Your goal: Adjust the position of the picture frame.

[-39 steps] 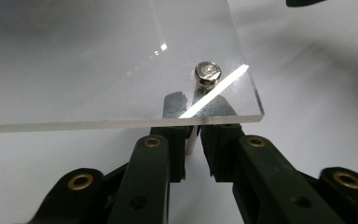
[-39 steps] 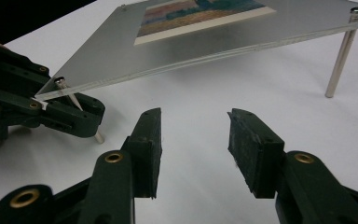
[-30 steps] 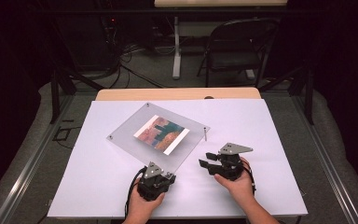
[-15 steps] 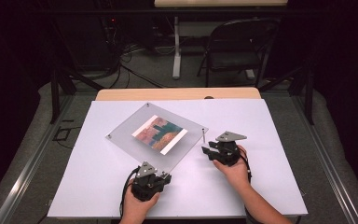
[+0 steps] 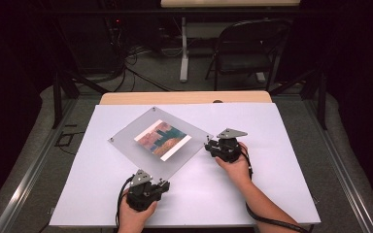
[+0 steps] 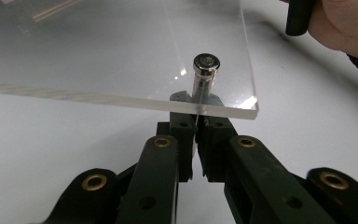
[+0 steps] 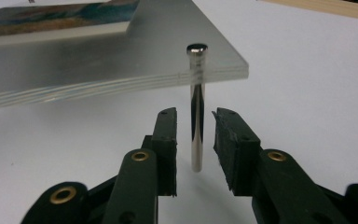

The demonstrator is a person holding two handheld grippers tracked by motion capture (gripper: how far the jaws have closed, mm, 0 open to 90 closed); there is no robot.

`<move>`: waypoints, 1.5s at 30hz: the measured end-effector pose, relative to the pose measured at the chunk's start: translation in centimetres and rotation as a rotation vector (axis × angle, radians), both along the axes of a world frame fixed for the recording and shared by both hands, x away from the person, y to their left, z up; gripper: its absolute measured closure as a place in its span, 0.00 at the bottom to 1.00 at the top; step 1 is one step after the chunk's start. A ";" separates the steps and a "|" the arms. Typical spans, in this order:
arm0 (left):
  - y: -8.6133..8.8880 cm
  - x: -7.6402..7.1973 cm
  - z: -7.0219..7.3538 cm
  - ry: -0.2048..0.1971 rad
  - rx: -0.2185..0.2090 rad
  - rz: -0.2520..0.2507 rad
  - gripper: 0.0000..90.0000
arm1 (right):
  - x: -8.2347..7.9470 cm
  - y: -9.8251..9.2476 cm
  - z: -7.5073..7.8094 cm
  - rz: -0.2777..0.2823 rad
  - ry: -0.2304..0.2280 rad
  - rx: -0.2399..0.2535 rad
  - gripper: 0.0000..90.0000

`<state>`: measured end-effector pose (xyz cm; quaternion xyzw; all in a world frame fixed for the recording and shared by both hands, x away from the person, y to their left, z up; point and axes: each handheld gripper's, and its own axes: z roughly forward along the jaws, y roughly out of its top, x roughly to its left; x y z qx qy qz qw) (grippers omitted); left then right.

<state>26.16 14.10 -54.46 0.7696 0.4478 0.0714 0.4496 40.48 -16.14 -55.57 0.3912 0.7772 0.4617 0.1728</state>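
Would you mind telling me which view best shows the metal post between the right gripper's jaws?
The right gripper view: the metal post stands upright between the open jaws, visible from cap to foot at the acrylic frame's corner. The high view shows it tiny beside the right gripper. The left gripper view shows another post.

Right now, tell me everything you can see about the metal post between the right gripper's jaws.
The metal post is a slim, shiny, chrome-looking rod with a wider flat cap. It stands upright through the corner of the clear acrylic panel, its foot on the white table. The right gripper brackets it with jaws open; gaps show on both sides.
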 end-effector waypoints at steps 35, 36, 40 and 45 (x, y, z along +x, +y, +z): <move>3.4 3.6 2.2 -0.063 -0.085 0.041 0.95 | -5.9 -2.6 3.7 0.023 0.000 0.052 0.94; 3.5 3.8 2.3 -0.066 -0.077 0.041 0.95 | -6.3 -2.6 3.8 0.019 -0.002 0.051 0.94; 3.7 4.7 2.3 -0.069 -0.070 0.054 0.95 | -7.9 -2.5 3.9 0.011 0.003 0.056 0.94; 3.2 5.7 2.2 -0.072 -0.063 0.054 0.95 | -8.1 -2.6 3.7 -0.019 0.004 0.053 0.94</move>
